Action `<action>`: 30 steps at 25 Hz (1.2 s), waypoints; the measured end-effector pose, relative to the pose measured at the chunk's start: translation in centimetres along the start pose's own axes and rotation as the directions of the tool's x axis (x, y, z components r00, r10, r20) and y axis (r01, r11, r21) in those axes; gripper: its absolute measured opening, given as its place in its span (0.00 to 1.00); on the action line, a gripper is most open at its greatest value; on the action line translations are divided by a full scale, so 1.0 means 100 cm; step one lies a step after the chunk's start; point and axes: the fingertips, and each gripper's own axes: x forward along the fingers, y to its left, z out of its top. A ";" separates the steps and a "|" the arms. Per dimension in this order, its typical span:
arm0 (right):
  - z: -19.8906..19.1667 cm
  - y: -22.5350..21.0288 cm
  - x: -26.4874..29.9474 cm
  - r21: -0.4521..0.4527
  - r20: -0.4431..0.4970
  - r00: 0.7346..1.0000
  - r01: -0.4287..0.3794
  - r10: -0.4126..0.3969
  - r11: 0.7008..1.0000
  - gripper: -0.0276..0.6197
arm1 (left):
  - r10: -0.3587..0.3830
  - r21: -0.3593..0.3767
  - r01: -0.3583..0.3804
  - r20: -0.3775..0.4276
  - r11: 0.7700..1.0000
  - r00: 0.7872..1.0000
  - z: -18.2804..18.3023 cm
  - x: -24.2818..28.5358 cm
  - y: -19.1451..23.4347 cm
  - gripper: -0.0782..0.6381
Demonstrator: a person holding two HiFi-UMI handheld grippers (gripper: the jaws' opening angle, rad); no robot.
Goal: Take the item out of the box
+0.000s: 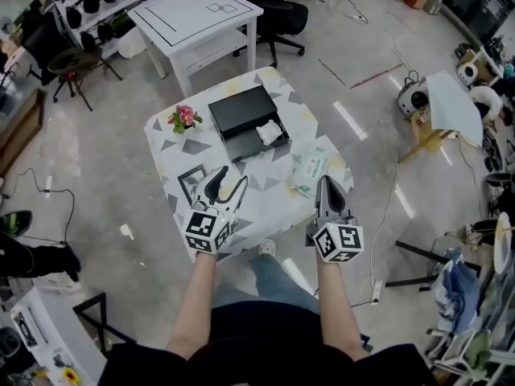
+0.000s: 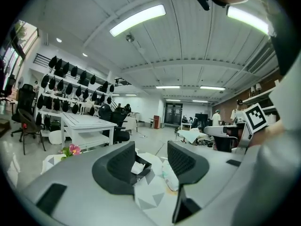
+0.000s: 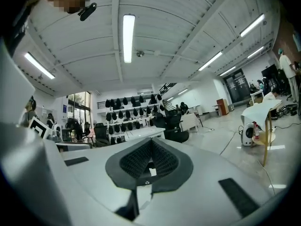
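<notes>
We hold both forearms out forward and side by side, bare, over the near edge of the small square table draped in a white cloth with grey triangles [image 1: 269,203]. The left gripper [image 1: 229,180] points toward the open flat black rectangular box [image 1: 240,109], jaws spread apart with nothing between them; its own view [image 2: 151,157] shows the gap clear. The right gripper [image 1: 324,183] has its jaws pressed together on nothing, confirmed in its own view [image 3: 150,157].

The table stands on a glossy grey floor. Beyond the box are a white table [image 1: 197,13] and a black office chair [image 1: 278,10]. Left of the box is a small pink flower bunch [image 1: 185,118]. To the right of the box and nearer us lies a white and green soft packet [image 1: 309,170].

The crumpled white item [image 1: 270,132] lies inside the box, at its right near corner. The left gripper sits on our side of the box, apart from it, and sees the item just past its left jaw [image 2: 137,167]. The right gripper is nearer us than the box and off to its right, just beside the packet.
</notes>
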 end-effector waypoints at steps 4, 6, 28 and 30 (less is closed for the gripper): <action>0.003 -0.014 0.033 -0.002 -0.030 0.997 -0.065 0.065 0.998 0.04 | 0.055 -0.008 -0.055 -0.002 0.998 0.998 0.004 0.022 0.006 0.41; 0.004 -0.018 0.046 0.004 -0.037 0.995 -0.090 0.090 0.996 0.04 | 0.071 -0.004 -0.071 -0.006 0.997 0.997 0.005 0.030 0.007 0.41; 0.015 -0.004 0.152 -0.007 -0.099 0.973 -0.212 0.211 0.977 0.04 | 0.069 0.010 -0.069 -0.090 0.998 0.994 0.012 0.103 0.043 0.41; 0.013 -0.006 0.167 -0.013 -0.117 0.969 -0.221 0.218 0.975 0.04 | 0.059 0.017 -0.058 -0.117 0.998 0.991 0.008 0.118 0.048 0.41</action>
